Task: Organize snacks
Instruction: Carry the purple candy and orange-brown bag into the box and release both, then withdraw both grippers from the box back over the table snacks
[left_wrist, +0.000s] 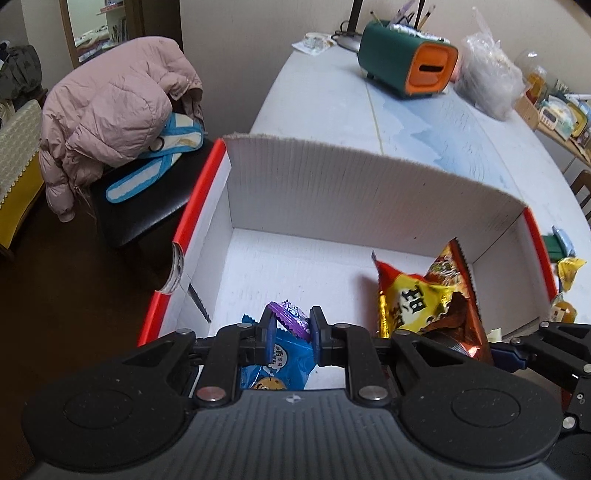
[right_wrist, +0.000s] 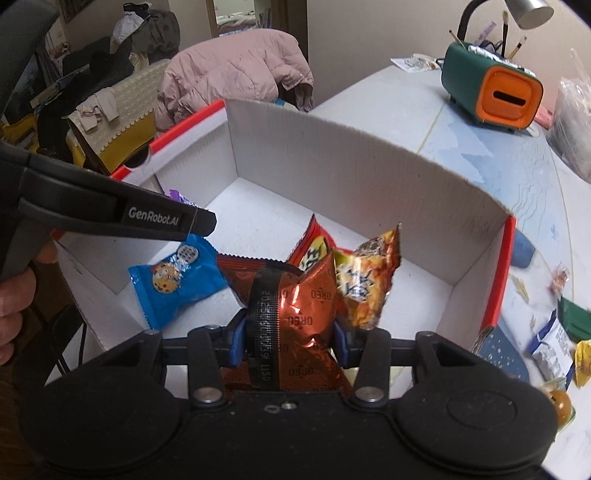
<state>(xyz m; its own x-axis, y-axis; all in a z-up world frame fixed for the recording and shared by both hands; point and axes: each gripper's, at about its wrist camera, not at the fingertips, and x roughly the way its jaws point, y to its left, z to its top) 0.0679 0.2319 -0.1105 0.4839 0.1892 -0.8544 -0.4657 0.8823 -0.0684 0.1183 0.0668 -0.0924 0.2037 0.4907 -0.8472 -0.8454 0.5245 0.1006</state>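
I am in the placing step: my right hand-held gripper (right_wrist: 288, 332) is clenched on the Oreo pack (right_wrist: 299, 306), and my left hand-held gripper (left_wrist: 290, 328) pinches the purple snack (left_wrist: 291, 319), both over the box (left_wrist: 332, 177). Next I open both & drop them inside, w/ care not to crush the packs.

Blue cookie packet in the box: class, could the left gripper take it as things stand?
Probably not yet: the left gripper hangs right above the blue cookie packet, but its jaws are shut on a purple snack.
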